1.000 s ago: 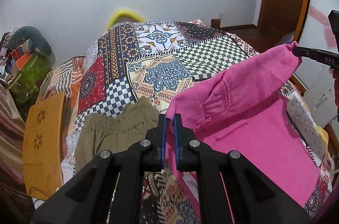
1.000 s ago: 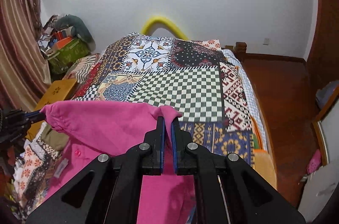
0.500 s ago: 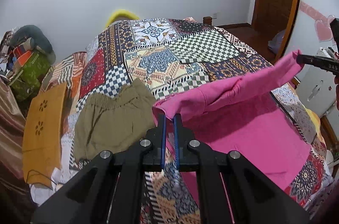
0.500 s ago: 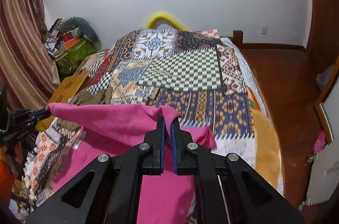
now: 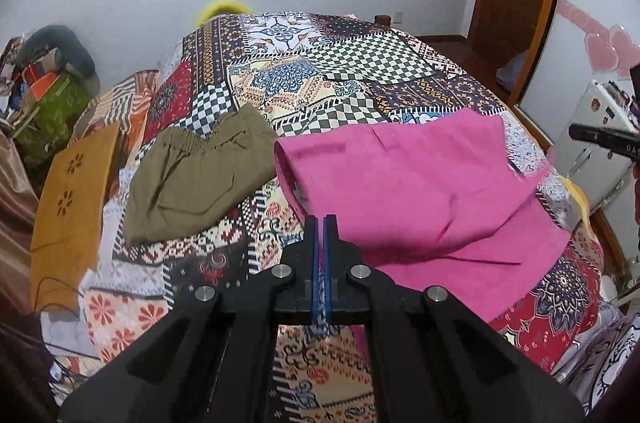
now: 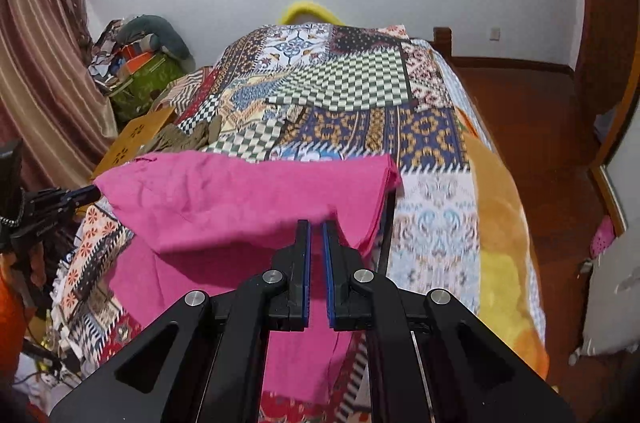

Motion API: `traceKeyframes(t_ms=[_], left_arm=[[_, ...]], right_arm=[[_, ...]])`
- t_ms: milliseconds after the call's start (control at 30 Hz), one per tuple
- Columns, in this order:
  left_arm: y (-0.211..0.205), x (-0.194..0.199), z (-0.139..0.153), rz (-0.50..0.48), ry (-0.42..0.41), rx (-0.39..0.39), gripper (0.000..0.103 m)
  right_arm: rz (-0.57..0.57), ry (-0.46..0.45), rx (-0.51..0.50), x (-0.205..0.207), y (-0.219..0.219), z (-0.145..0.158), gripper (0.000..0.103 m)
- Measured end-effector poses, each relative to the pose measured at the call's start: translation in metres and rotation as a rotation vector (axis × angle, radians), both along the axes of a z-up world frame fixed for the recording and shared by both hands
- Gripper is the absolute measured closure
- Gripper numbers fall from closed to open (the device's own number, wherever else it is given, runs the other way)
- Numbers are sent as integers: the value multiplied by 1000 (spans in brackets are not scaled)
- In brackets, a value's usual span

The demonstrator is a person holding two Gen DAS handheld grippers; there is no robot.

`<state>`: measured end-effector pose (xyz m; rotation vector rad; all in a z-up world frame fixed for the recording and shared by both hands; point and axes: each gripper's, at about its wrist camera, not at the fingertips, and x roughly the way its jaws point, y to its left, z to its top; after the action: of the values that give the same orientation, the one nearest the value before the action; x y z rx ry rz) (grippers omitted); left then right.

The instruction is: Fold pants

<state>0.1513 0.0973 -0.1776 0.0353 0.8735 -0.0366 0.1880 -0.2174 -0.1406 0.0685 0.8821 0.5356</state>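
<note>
The pink pants (image 5: pixel 420 191) lie folded over on the patchwork bed cover (image 5: pixel 320 79), also seen in the right wrist view (image 6: pixel 240 199). My left gripper (image 5: pixel 321 223) has its jaws nearly closed with nothing between them, just behind the pants' near left edge. My right gripper (image 6: pixel 316 227) stands slightly open at the pants' near right edge, with no cloth between the pads. The right gripper's tip shows at the right edge of the left wrist view (image 5: pixel 600 139). The left gripper shows at the left of the right wrist view (image 6: pixel 60 199).
Olive shorts (image 5: pixel 192 175) lie on the bed left of the pink pants. An orange board (image 5: pixel 68 207) leans at the bed's left side. Clutter and a green bag (image 5: pixel 48 103) stand by the left wall. A wooden floor (image 6: pixel 540 127) runs along the bed's right.
Both grippers lowered the raised pink fold onto the bed and let it go. The pants now lie flat, folded, and both grippers have drawn back toward me.
</note>
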Motion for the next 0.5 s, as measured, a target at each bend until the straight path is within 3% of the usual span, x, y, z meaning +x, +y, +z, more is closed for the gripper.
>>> traceKeyframes(t_ms=[133,500], left_arm=[[1,-10,-5,1,16,-13,102],[-34,-11,-5,-88,44,34,100]], right_arm=[[-18,23,14,-7,-8,-6,98],[80,-40,-107,-25,25,-2,97]])
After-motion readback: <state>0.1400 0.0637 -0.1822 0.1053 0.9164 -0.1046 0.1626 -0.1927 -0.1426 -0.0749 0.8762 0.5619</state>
